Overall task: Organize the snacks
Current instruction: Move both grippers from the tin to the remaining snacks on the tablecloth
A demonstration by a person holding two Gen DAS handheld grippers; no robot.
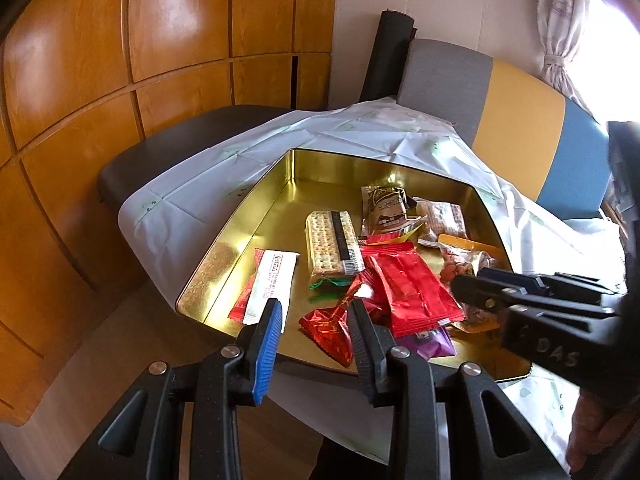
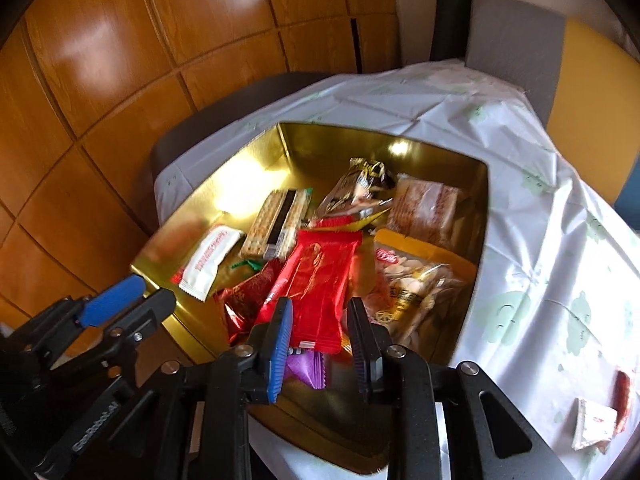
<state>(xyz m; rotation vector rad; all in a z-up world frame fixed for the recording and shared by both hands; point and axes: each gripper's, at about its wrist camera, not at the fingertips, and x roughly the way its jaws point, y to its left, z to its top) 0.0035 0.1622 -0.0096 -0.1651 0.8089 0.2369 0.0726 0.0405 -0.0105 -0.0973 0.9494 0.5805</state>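
Gold tin with mixed snack packets

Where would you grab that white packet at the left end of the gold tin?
Probably the white packet by its crimped near end, coming from above: it lies flat across a red packet, so the thin edge fits between claw fingers, and the space beside it is bare.

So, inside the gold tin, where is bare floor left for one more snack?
Free: the far-left corner of the gold metal tin, bordered by its walls and the cracker packet. Crowded: the right half, around the red foil packet.
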